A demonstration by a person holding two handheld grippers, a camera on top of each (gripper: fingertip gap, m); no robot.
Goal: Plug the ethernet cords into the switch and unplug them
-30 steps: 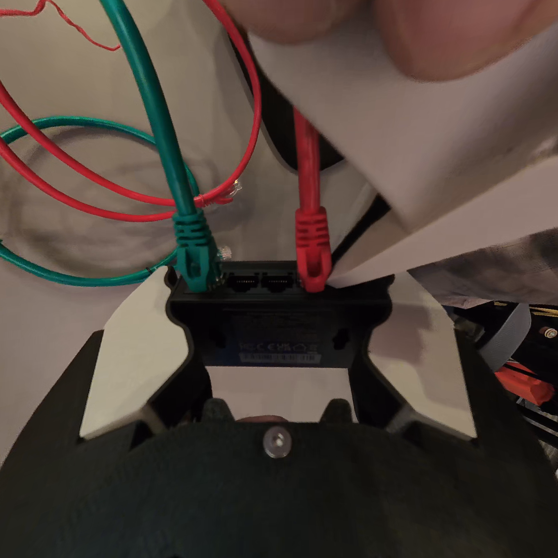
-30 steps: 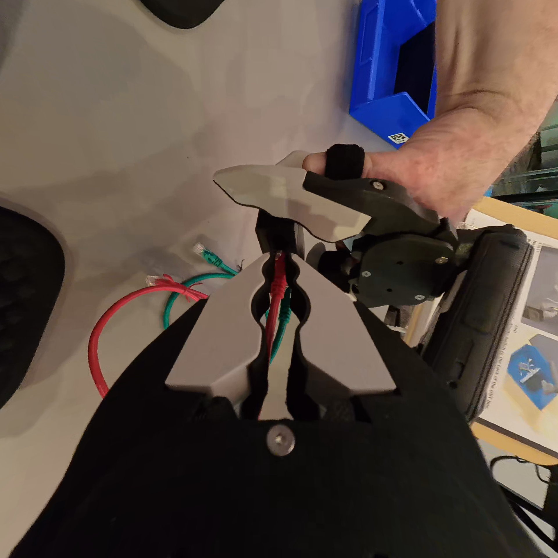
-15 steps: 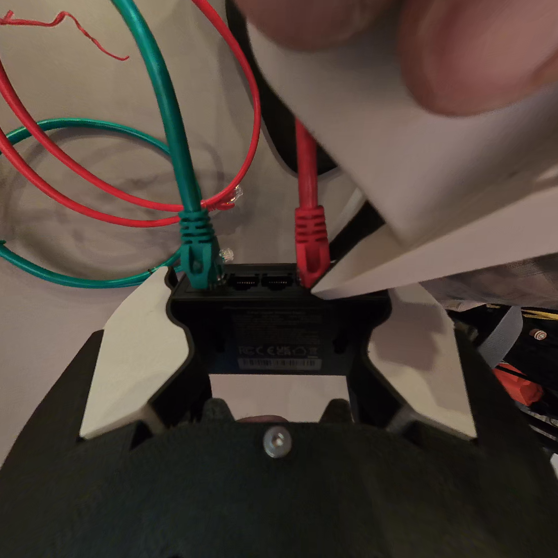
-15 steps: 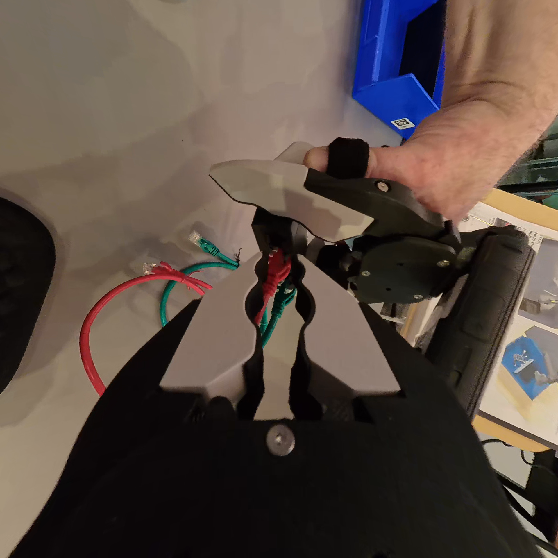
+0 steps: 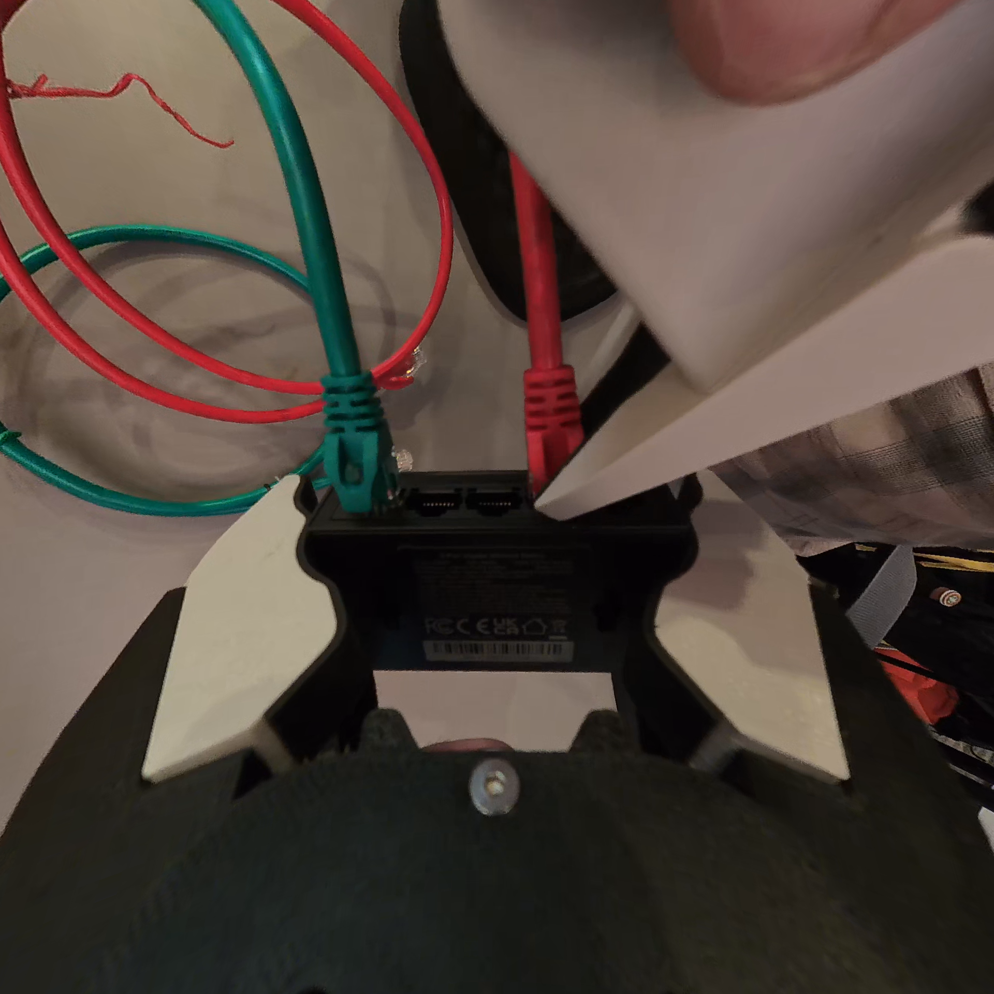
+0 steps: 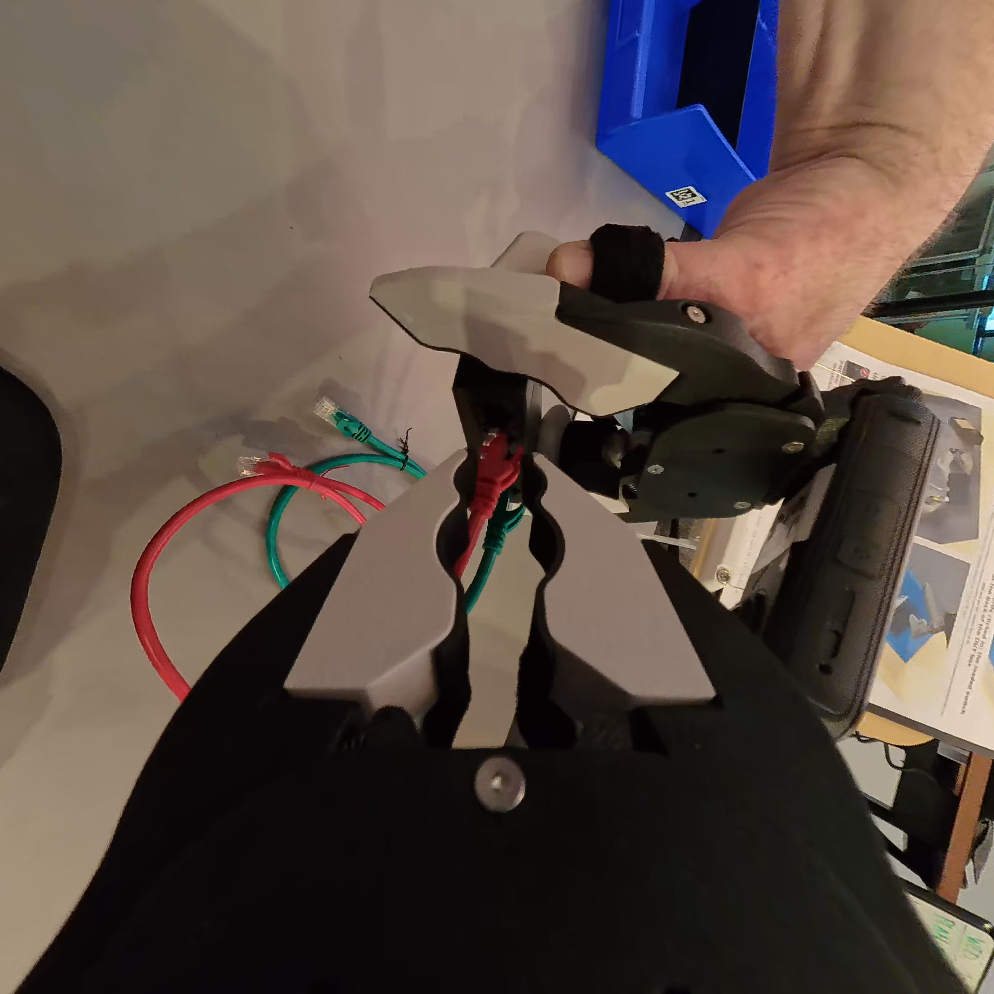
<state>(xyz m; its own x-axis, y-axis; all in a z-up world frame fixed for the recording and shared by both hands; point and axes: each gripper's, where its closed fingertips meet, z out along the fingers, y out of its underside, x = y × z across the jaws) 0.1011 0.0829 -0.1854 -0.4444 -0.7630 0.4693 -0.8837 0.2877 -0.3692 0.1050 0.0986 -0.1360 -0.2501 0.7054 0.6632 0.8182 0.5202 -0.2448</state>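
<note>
Left claw (image 5: 495,543), grey wedge fingers, clamped on one matte black box-shaped switch (image 5: 495,586), held above the table (image 5: 107,565). Ports: two empty; one green ribbed plug (image 5: 357,446) seated at left; one red plug (image 5: 551,425) at right end. Right claw (image 6: 497,473) slightly parted around the red plug, tips beside it. Two cords, green cord (image 5: 301,177) and red cord (image 5: 430,177), loop beyond. One blue bin (image 6: 683,102) farthest.
</note>
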